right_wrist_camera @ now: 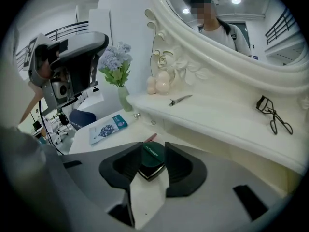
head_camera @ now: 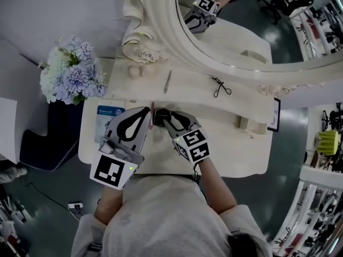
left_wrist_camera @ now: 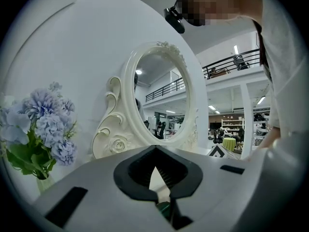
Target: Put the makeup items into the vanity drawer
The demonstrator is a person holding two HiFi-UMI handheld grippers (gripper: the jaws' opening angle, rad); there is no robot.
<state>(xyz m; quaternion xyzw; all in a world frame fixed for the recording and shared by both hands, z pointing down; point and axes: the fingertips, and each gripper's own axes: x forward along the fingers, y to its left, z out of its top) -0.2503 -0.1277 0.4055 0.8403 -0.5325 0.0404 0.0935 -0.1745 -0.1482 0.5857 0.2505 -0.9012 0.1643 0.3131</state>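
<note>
On the worktop [head_camera: 230, 154], green compact [right_wrist_camera: 150, 159] is straddled by the open right hand-held gripper [right_wrist_camera: 153, 149]; left hand-held gripper [left_wrist_camera: 155, 149] is seen shut, empty. If closed off-centre, compact could be flicked away

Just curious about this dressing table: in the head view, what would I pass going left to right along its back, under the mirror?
Blue flowers → pale round sponges → slim metal tool → eyelash curler → small framed card.
</note>
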